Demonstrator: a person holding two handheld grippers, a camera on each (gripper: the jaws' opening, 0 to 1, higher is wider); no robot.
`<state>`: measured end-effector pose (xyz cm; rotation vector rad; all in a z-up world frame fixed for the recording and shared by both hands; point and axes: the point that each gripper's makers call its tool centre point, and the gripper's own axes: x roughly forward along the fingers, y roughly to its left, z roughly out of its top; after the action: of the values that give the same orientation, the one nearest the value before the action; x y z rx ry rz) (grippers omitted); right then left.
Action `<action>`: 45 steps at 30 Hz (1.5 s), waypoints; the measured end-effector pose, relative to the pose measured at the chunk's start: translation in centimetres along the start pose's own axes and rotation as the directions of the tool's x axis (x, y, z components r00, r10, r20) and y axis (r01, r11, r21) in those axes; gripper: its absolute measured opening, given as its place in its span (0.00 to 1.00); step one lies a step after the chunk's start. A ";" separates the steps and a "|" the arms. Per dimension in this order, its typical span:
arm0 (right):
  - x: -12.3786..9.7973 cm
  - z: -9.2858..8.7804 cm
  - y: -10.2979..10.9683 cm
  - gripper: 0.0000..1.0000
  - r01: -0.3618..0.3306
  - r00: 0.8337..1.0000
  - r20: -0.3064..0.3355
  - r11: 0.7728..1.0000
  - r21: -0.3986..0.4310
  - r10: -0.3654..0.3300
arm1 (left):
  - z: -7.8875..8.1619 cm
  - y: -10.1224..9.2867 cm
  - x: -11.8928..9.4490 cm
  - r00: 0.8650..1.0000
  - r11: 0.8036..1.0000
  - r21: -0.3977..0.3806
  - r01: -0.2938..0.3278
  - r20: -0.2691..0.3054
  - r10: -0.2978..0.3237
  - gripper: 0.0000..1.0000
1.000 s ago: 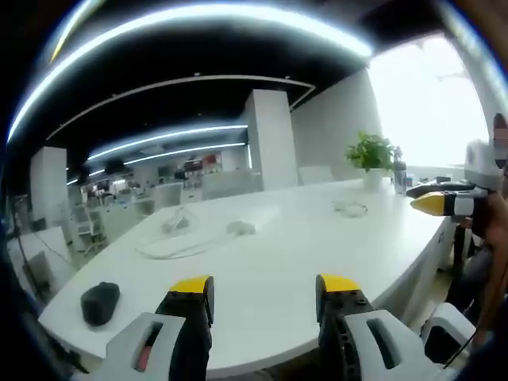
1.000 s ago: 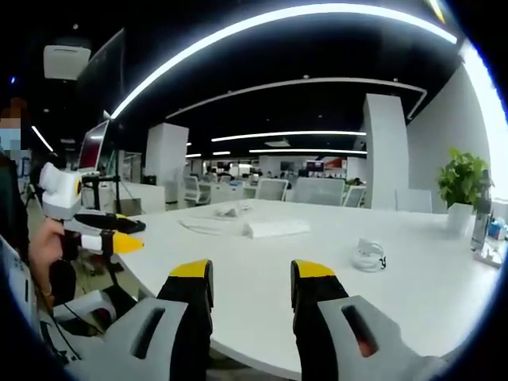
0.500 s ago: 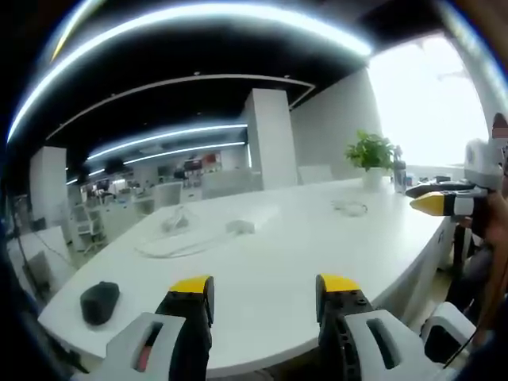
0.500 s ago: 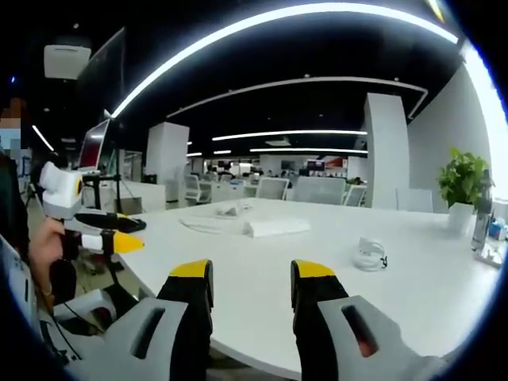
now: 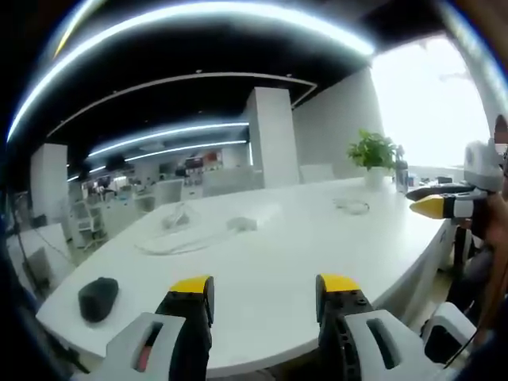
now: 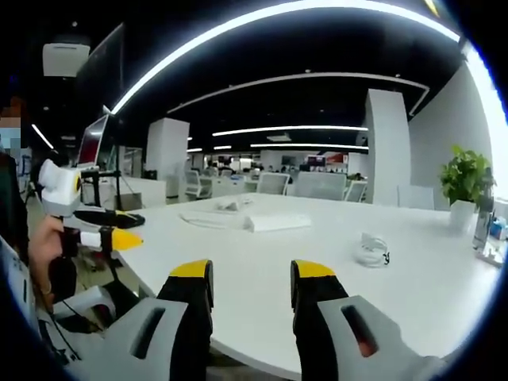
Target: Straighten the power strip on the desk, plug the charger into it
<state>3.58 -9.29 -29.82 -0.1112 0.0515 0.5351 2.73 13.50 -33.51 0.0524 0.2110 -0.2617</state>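
Left gripper view: yellow-tipped black left gripper point(image 5: 264, 294) jaws apart, empty, over smooth white oval desk point(image 5: 317, 246); rounded matte black charger point(image 5: 98, 298) near its left edge; flat white power strip point(image 5: 252, 219) mid-desk. Right gripper point(image 6: 248, 286) jaws also apart, empty.

White power strip point(image 6: 276, 223) lies flat on the white desk point(image 6: 413, 294), far from me near the middle, long side across my right gripper view. Its white cord point(image 6: 208, 221) loops off to the left. White charger point(image 6: 371, 250) with coiled cable sits apart, nearer right.
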 end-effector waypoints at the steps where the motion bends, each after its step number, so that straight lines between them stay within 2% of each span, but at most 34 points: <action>1: 0.1 -0.1 0.1 0.39 -0.005 1.000 -0.003 1.000 -0.001 0.005 | 0.0 0.1 0.0 1.000 1.000 0.006 0.001 0.001 -0.001 0.53; 5: 0.5 -0.5 0.2 0.38 -0.009 1.000 -0.024 1.000 -0.019 0.009 | 0.1 0.5 0.2 1.000 1.000 0.001 0.005 0.008 -0.005 0.53; 11: 1.2 -1.1 -0.4 0.38 0.020 0.998 -0.059 0.997 -0.070 -0.024 | 0.1 1.3 0.8 1.000 1.000 -0.001 -0.003 0.007 0.003 0.53; 16: 2.3 -1.4 -0.8 0.38 0.017 0.997 -0.070 0.998 -0.058 -0.021 | 0.6 2.1 1.5 1.000 1.000 -0.009 -0.008 0.022 0.009 0.53; 23: 4.1 -1.5 -1.4 0.38 0.014 0.997 -0.077 0.999 -0.045 -0.017 | 1.4 2.8 2.9 0.999 1.000 -0.011 0.002 0.037 -0.002 0.51; 30: 6.0 -1.7 -2.0 0.38 -0.002 0.994 -0.108 0.997 -0.072 -0.005 | 1.8 3.2 4.7 0.999 1.000 -0.014 0.012 0.032 -0.012 0.51; 37: 8.7 -2.0 -2.6 0.37 -0.032 0.992 -0.121 0.999 -0.037 0.028 | 2.8 4.0 6.7 0.998 0.998 -0.037 0.041 0.050 -0.039 0.51; 45: 10.9 -0.9 -2.9 0.34 -0.066 0.993 -0.106 0.997 -0.043 0.061 | 3.9 5.0 8.7 0.996 0.997 -0.045 0.066 0.068 -0.062 0.49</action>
<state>14.43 -6.35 -31.27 -0.1837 0.1450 0.5936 13.04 15.79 -31.41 -0.0104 0.1526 -0.3217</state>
